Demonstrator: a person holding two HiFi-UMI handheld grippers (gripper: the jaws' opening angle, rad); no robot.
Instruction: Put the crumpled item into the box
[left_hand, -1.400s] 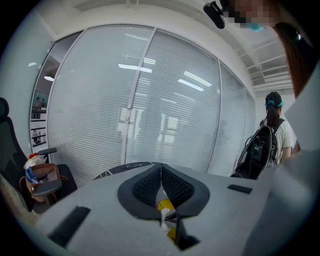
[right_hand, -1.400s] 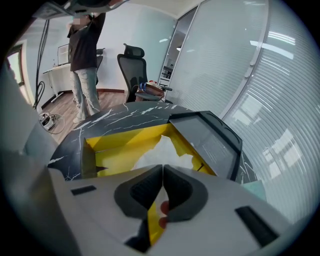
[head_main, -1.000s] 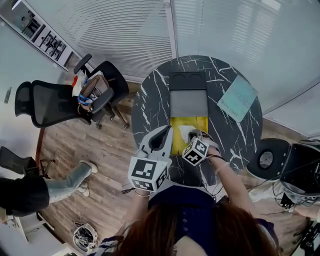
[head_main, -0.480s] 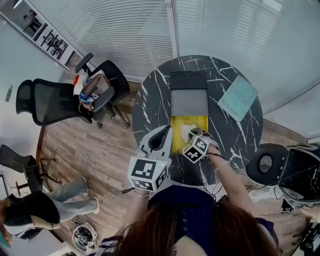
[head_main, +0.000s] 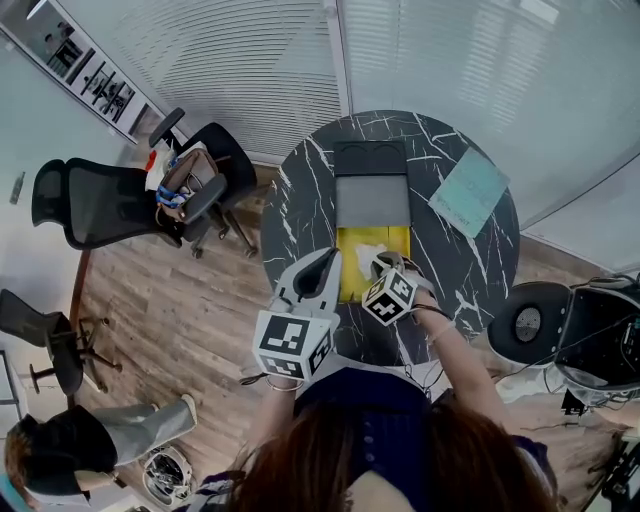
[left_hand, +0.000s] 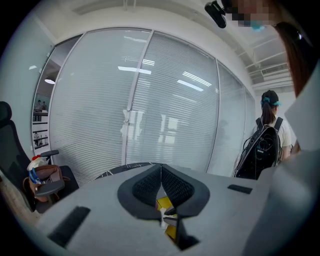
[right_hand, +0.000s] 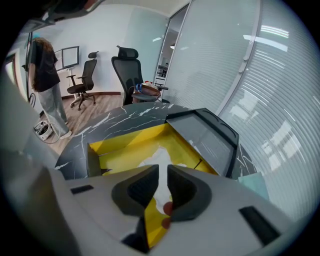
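White crumpled item (head_main: 366, 262) lies inside the yellow box (head_main: 349, 243), on its floor, toward the right side. We count one crumpled item and one box, its grey lid (head_main: 372, 203) folded open at the far side.

Right tongs (head_main: 385, 265) reach into the box from the near right. In the right gripper view we see the right tongs (right_hand: 163, 172) nearly together, with a strip of the white item (right_hand: 157, 157) running down the narrow gap, so we read them as pinching its near edge while the rest lies on the yellow floor (right_hand: 125, 145).

Left tongs (head_main: 322, 272) hang just beside the box's left wall, off the item. In the left gripper view they (left_hand: 161, 170) are pressed together at the tips, with nothing between them.

Two tongs in all. We also see one teal sheet (head_main: 468, 194) flat on the dark marble counter (head_main: 300, 215), well apart from the box on the far right.
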